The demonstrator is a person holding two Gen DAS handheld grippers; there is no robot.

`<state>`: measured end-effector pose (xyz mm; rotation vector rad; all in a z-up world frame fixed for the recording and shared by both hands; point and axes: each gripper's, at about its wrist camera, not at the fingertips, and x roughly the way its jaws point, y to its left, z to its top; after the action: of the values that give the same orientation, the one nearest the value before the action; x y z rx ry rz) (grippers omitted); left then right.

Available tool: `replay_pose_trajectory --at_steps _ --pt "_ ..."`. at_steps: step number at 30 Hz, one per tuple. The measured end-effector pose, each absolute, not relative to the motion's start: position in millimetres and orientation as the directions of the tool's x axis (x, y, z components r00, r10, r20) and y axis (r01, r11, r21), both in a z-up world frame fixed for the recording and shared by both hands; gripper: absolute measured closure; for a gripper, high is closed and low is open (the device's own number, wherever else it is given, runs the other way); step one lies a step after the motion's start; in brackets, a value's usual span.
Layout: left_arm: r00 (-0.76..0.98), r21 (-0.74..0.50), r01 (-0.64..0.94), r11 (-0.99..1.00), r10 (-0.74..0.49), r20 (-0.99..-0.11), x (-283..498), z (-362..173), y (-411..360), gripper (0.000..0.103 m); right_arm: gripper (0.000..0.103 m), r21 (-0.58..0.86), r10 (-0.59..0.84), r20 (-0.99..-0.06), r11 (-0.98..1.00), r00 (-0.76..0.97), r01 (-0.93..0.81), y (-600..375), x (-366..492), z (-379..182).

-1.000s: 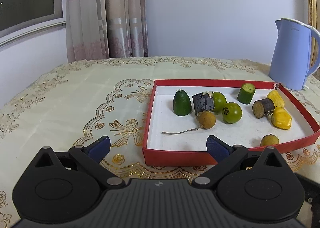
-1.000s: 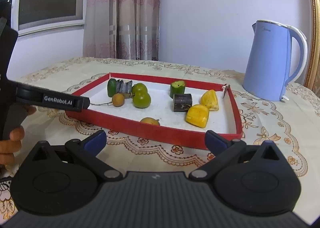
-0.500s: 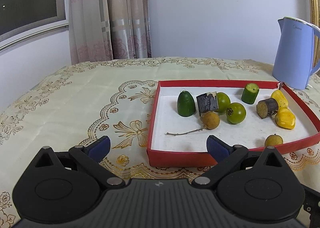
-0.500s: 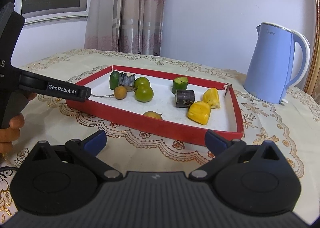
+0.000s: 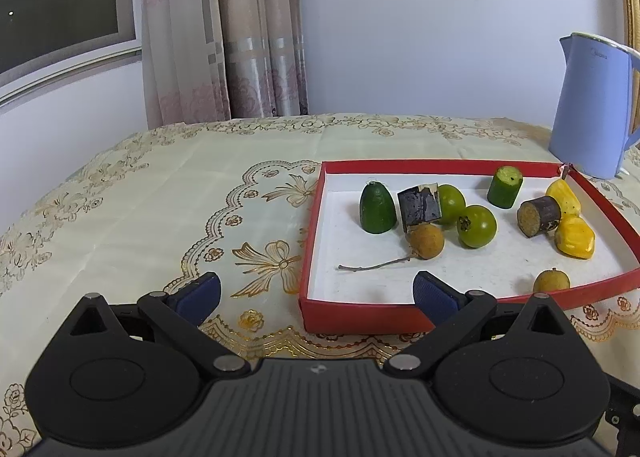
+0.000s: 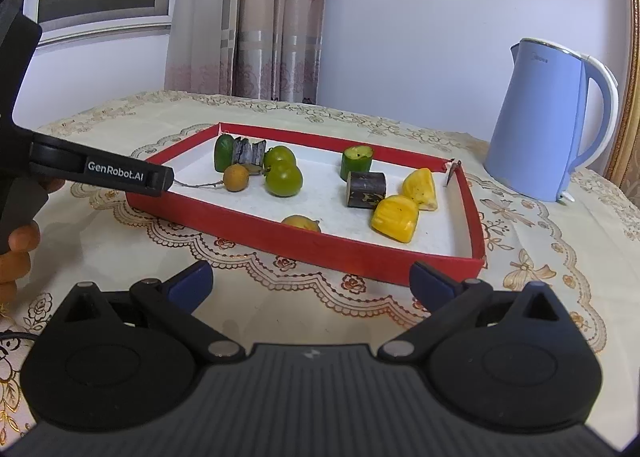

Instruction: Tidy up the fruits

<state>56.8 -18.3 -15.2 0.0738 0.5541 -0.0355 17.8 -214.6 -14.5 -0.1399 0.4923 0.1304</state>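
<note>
Backing off: left gripper (image 5: 316,293) eases away from red tray (image 5: 360,315) ahead | both jaws wide, empty | right gripper (image 6: 310,281) closer | fruits mixed inside, sorting unclear

Fruits (image 5: 476,225) – scattered in red tray (image 5: 352,313)

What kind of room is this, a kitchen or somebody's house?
Probably a room in a home, maybe a dining area. A table has an embroidered tablecloth, a blue electric kettle stands on it, and a patterned curtain hangs by a window.
</note>
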Motion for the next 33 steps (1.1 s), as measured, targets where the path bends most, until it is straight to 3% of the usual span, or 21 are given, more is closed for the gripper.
replay_pose_trajectory --at_steps 22,26,31,33 --pt "0.85 0.075 0.065 0.995 -0.016 -0.527 54.8 -15.4 -21.9 0.0 0.0 -0.113 0.065 -0.478 0.984 0.876 -0.134 -213.9 17.7 -13.8" --pt "0.85 0.077 0.068 0.995 -0.018 -0.527 54.3 -15.5 -22.6 0.0 0.0 -0.108 0.069 -0.429 0.986 0.901 -0.127 -215.5 11.0 -8.9" --pt "0.849 0.076 0.068 0.995 -0.018 -0.528 54.1 -15.5 -22.7 0.0 0.0 -0.091 0.07 -0.286 0.991 0.956 -0.1 -220.8 -4.5 2.7" --pt "0.849 0.076 0.067 0.995 -0.017 -0.528 54.1 -15.5 -23.0 0.0 0.0 -0.073 0.08 -0.288 0.992 0.954 -0.105 -223.9 -3.8 3.2"
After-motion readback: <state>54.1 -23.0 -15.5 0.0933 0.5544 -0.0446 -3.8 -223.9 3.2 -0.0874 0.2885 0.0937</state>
